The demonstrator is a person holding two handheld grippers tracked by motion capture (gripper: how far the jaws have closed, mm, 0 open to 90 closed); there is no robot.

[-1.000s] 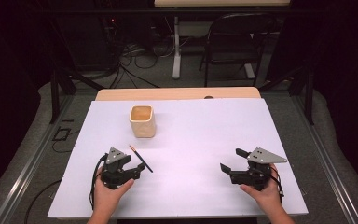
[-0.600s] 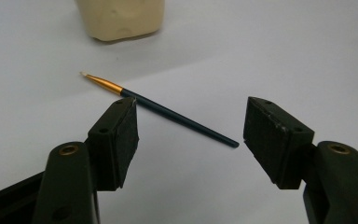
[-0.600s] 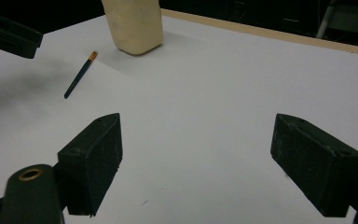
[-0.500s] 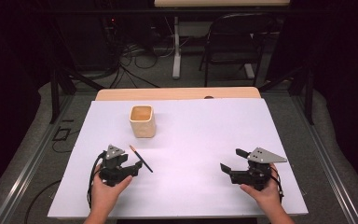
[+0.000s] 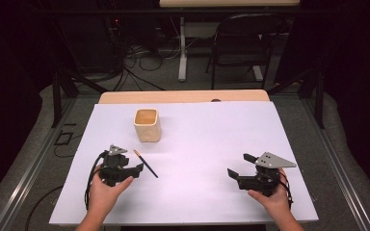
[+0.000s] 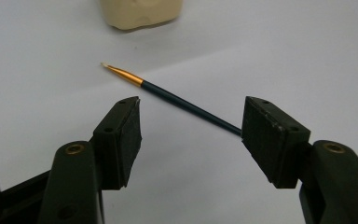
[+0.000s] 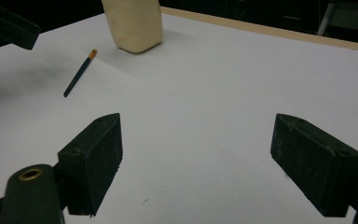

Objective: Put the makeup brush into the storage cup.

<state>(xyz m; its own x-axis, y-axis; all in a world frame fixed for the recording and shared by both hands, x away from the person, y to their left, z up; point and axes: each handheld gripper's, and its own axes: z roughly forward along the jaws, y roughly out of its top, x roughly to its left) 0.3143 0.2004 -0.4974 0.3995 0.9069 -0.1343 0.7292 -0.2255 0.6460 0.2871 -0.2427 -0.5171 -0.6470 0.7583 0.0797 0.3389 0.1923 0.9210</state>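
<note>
Both tongs stood with their jaws apart. At the lower left of the high view the left gripper point(image 5: 135, 169) sat low over the white sheet point(image 5: 207, 144), its jaws wide though they had just been closing a little, with nothing pressed between the pads. A thin paintbrush point(image 5: 145, 163) lay just beyond the jaw tips; in the left gripper view it point(image 6: 177, 99) ran slantwise between the two black pads, flat on the sheet, dark slim handle, gold ferrule, pale pointed tip toward the upper left. Above it, near the sheet's upper left, stood a cream cup point(image 5: 147, 124), squarish with rounded corners and a smooth matt wall, well apart from the brush. I could read no writing on anything. Broad bare sheet filled the middle. At the lower right the right gripper point(image 5: 240, 167) rested near the sheet's front edge, jaws open on nothing, a grey three-cornered plate on top. A tan table edge point(image 5: 183, 96) showed behind the sheet.
</note>
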